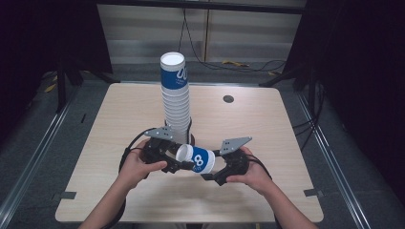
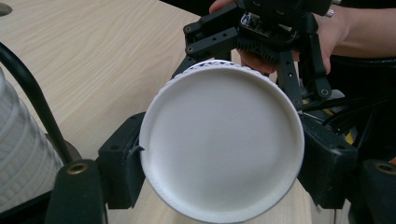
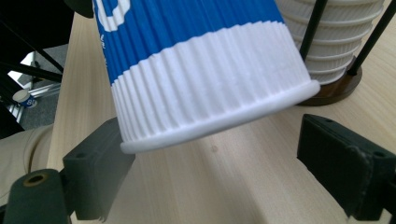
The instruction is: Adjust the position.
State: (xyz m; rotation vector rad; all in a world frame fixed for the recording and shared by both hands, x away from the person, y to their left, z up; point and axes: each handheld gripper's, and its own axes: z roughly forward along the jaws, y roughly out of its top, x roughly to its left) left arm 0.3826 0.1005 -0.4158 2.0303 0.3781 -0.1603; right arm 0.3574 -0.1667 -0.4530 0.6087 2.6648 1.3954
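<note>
Two grippers met over the table (image 1: 119,124), just in front of the stack (image 1: 175,95), which served as the landmark. That stack, a tall column of nested ribbed cups topped by a blue-and-white one, stood upright on a dark base a little behind the hands. Nearer the person than the stack, a single cup (image 1: 196,159) lay on its side in the air between the two tools, its long axis running roughly level from left to right, one white end toward the left gripper (image 1: 173,162) and the blue end toward the right gripper (image 1: 215,172). In the left gripper view the cup's round white end (image 2: 219,144) faced the camera, with a black jaw pressed on each side of it, so the left gripper was clenched on the cup. In the right gripper view the cup's ribbed wall and rolled rim (image 3: 201,93) hung above and between the jaws; one pad sat at the rim, the other stood apart, so that gripper looked released. The left hand (image 1: 138,164) therefore carried the cup, and any handover would turn on the right jaws closing across its axis.
</note>
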